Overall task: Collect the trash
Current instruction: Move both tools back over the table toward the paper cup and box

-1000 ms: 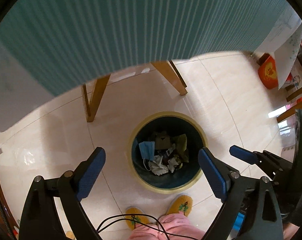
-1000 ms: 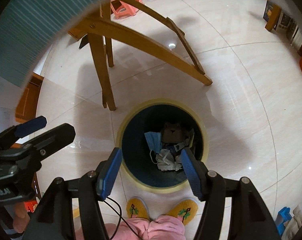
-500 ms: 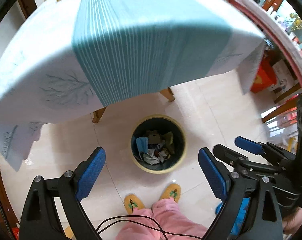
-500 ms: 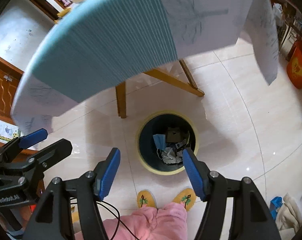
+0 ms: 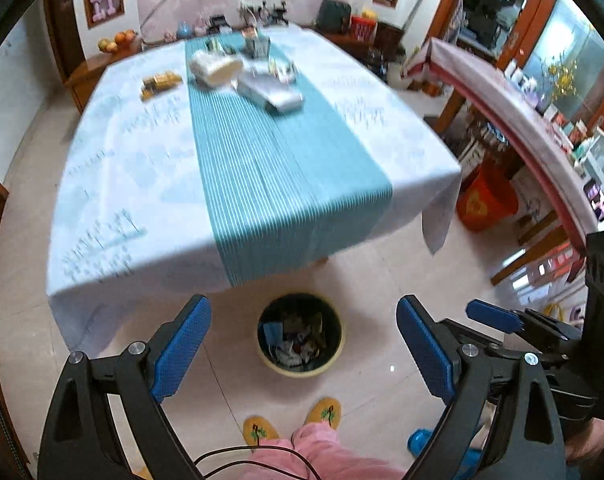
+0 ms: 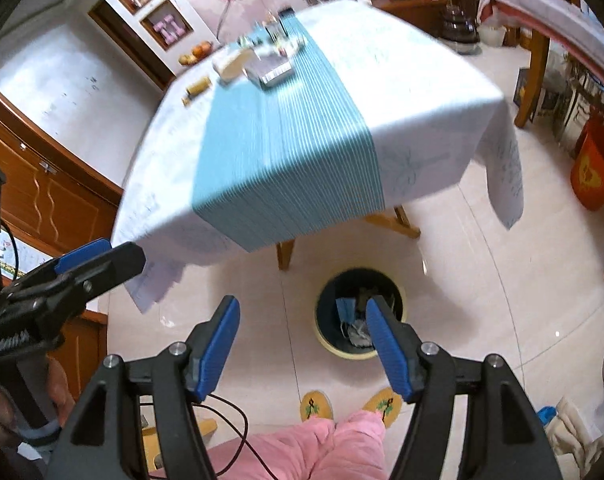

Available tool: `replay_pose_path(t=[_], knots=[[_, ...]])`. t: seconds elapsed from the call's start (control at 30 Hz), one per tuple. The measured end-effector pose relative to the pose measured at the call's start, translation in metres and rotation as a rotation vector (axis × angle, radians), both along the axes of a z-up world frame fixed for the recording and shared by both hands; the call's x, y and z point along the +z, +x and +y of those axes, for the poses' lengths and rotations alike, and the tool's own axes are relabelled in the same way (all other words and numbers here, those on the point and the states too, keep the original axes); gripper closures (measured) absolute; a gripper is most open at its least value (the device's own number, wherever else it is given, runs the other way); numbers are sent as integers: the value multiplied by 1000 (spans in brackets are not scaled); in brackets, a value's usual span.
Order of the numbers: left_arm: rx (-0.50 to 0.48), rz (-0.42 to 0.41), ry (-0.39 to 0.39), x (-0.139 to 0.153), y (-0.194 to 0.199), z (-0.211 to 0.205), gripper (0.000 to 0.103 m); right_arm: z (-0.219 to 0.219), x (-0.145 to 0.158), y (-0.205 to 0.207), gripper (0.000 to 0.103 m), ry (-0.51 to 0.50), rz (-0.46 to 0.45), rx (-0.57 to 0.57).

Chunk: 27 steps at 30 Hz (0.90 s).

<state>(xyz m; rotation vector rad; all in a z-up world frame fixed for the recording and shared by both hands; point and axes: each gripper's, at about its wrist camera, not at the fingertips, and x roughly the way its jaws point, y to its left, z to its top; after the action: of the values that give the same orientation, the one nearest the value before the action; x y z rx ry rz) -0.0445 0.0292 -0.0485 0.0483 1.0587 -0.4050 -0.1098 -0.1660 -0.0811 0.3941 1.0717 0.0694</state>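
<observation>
Both fisheye views evenly lit, indoor ambient light, fairly bright. Heavy barrel distortion; black vignette at all corners. Motion blur smears the worktop point(image 5: 238, 152) cloth stripes and the items on its far end, upper centre of frame; same in the right view point(image 6: 286, 132). Left tongs point(image 5: 303, 350) and right tongs point(image 6: 302, 350) stay sharp. Small specular glints on the glossy floor point(image 5: 391, 368), lower right. Soft shadow under the worktop. Trash bin point(image 5: 300, 334) interior dark, slightly blurred.
</observation>
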Motion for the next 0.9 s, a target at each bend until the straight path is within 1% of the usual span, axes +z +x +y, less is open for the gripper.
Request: replay_pose_path(t=[0.13, 0.3, 0.37, 0.57, 0.7, 0.9], knots=[[17, -64, -11, 29, 2, 5, 10, -3, 30, 5, 37, -11, -68, -3], [40, -111, -18, 57, 9, 7, 10, -9, 67, 15, 37, -22, -153, 4], [50, -120, -28, 63, 12, 6, 10, -12, 77, 19, 37, -24, -179, 11], [89, -188, -30, 90, 20, -1, 10, -12, 101, 37, 37, -64, -247, 61], [121, -198, -23, 98, 27, -6, 10, -12, 111, 51, 37, -65, -272, 100], [173, -173, -26, 99, 42, -6, 10, -10, 122, 71, 37, -79, -303, 157]])
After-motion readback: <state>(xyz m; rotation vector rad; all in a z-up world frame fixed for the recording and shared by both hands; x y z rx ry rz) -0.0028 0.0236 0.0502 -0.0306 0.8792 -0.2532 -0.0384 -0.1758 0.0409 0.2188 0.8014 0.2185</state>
